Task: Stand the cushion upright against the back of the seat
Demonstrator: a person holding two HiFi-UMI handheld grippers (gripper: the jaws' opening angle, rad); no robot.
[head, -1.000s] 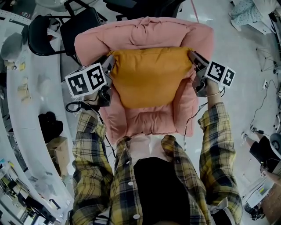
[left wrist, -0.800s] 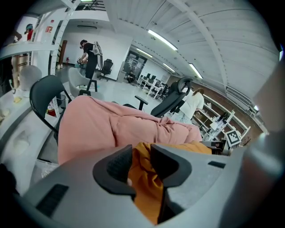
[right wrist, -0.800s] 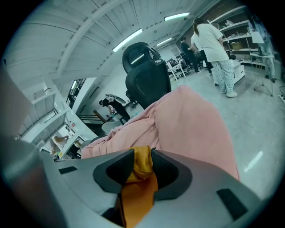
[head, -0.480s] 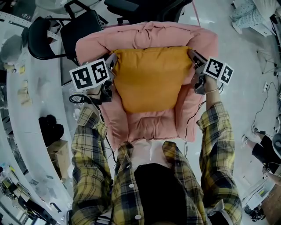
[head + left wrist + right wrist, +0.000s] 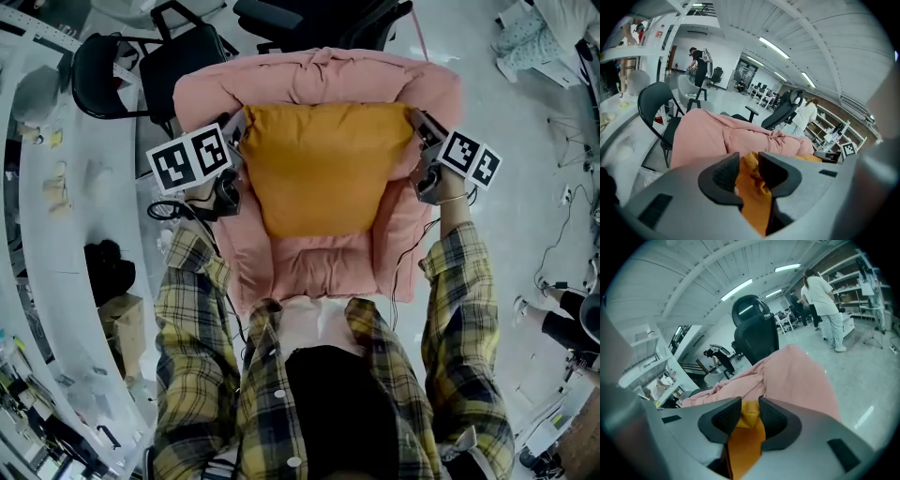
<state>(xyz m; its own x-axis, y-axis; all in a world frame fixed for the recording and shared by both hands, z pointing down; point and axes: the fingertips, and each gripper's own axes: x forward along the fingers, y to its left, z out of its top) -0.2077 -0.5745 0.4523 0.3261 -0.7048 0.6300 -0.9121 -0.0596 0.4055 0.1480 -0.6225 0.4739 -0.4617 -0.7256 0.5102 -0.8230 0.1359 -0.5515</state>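
Note:
An orange cushion (image 5: 319, 164) is held up over the pink padded seat (image 5: 319, 267), its top edge near the pink backrest (image 5: 314, 77). My left gripper (image 5: 240, 131) pinches the cushion's upper left corner, and orange fabric (image 5: 752, 187) fills the gap between its pads. My right gripper (image 5: 417, 120) is shut on the upper right corner, where a fold of orange cloth (image 5: 750, 416) sits between its pads. The pink backrest (image 5: 731, 136) rises just beyond the left jaws and the pink backrest (image 5: 797, 376) also lies right behind the right jaws.
A black chair (image 5: 141, 61) stands left of the pink seat, beside a curved white table (image 5: 66, 244). Another dark office chair (image 5: 319, 19) is behind the backrest. People stand farther off in the room (image 5: 825, 310). Cables lie on the floor at the right (image 5: 562, 216).
Both grippers and the cushion have shifted slightly toward the backrest; the grips on both corners are unchanged.

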